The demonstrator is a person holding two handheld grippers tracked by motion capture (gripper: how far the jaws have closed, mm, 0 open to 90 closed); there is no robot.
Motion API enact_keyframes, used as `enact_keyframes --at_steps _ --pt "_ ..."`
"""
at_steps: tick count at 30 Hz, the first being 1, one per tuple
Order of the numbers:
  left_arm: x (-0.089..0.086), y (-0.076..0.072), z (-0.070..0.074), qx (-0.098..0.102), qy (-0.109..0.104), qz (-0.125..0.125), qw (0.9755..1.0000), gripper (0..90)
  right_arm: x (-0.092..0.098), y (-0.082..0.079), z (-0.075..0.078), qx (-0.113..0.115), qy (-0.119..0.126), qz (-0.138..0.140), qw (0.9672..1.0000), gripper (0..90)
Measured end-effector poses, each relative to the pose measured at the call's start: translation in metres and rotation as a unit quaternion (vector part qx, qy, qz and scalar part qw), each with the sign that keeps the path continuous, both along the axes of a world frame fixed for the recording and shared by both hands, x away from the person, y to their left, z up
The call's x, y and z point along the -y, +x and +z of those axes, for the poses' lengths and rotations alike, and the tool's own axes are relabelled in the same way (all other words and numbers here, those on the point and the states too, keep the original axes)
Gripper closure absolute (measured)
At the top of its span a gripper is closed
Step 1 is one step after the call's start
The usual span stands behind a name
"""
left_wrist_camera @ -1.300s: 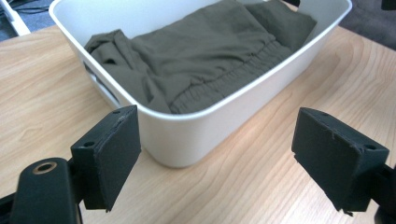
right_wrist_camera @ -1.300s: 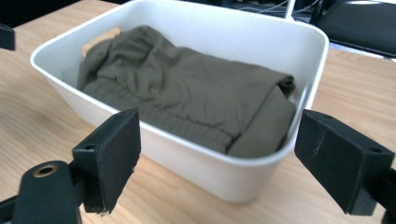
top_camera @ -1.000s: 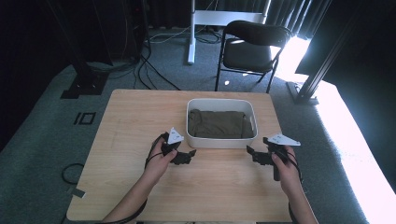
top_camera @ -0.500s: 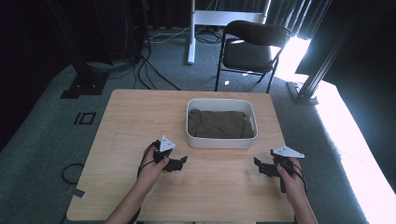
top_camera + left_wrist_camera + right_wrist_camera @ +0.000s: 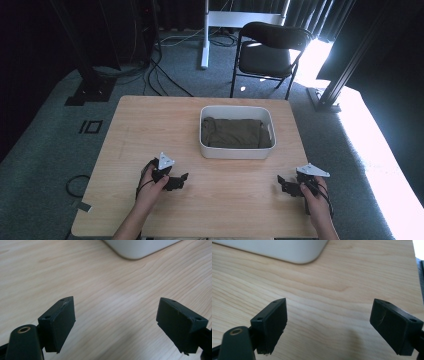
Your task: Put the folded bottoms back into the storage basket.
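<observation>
At the near edge of the table (image 5: 150, 125), two forearms come in from below, each hand holding a gripper. The left gripper (image 5: 181, 180) lies low over the pale wood at the near left, its jaws standing wide with nothing between them; the left gripper view shows bare wood grain between the two black pads. The right gripper (image 5: 283, 183) sits at the near right, level with the left one, and its jaws also stand wide and empty over the bare wood. Each gripper carries a grey three-cornered plate on top and trails a thin black cable.

The table top is a light wood with a fine wavy grain, unmarked and bare around the hands. Past the grippers, a little right of the table's middle and toward its far edge, stands a white tray (image 5: 236, 152) with rounded corners. Inside it lies a folded olive-brown cloth (image 5: 235, 133), filling most of the floor of the tray. Both grippers are well apart from the tray.

Beyond the table the floor is grey carpet (image 5: 60, 130). A black folding chair (image 5: 267, 50) stands behind the far edge, with a white stand post (image 5: 204, 35) just left of it and loose black cables (image 5: 160, 65) running over the carpet. Dark curtains close the back, and strong daylight falls across the floor at the right. No writing or label can be read anywhere.
</observation>
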State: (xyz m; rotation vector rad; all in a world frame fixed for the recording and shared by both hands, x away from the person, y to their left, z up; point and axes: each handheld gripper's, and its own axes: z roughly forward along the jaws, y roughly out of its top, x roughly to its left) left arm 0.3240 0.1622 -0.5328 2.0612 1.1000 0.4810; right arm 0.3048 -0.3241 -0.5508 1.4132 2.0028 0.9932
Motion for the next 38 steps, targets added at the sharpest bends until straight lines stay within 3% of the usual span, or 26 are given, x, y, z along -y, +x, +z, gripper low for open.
enact_keyframes --at_steps 13,19,25,28,30,32,35,38 --pt "-0.032 -0.013 -0.013 -0.010 0.006 0.045 0.9989 17.1 0.008 -0.004 -0.010 -0.020 -0.020 -0.028 0.9992 14.0" --pt "-0.043 -0.018 -0.019 -0.013 0.002 0.065 0.9978 17.1 0.010 -0.003 -0.013 -0.025 -0.018 -0.034 0.9989 14.2" --pt "-0.048 -0.021 -0.022 -0.016 0.012 0.076 0.9969 16.6 0.010 -0.003 -0.014 -0.035 -0.016 -0.041 0.9984 14.2" --pt "-0.048 -0.021 -0.023 -0.013 0.030 0.089 0.9955 15.9 0.010 -0.003 -0.014 -0.037 -0.012 -0.043 0.9983 13.8" --pt "-0.047 -0.020 -0.023 -0.014 0.031 0.094 0.9950 15.3 0.009 -0.002 -0.014 -0.038 -0.012 -0.044 0.9982 13.6" --pt "-0.046 -0.019 -0.023 -0.020 0.034 0.112 0.9930 10.0 0.008 -0.002 -0.014 -0.038 -0.012 -0.043 0.9983 13.3" --pt "-0.044 -0.020 -0.023 -0.020 0.033 0.129 0.9909 8.9 0.008 -0.001 -0.014 -0.039 -0.012 -0.042 0.9983 12.5" --pt "-0.041 -0.020 -0.024 -0.027 0.034 0.158 0.9865 4.8 0.008 0.000 -0.014 -0.039 -0.012 -0.042 0.9983 12.5"
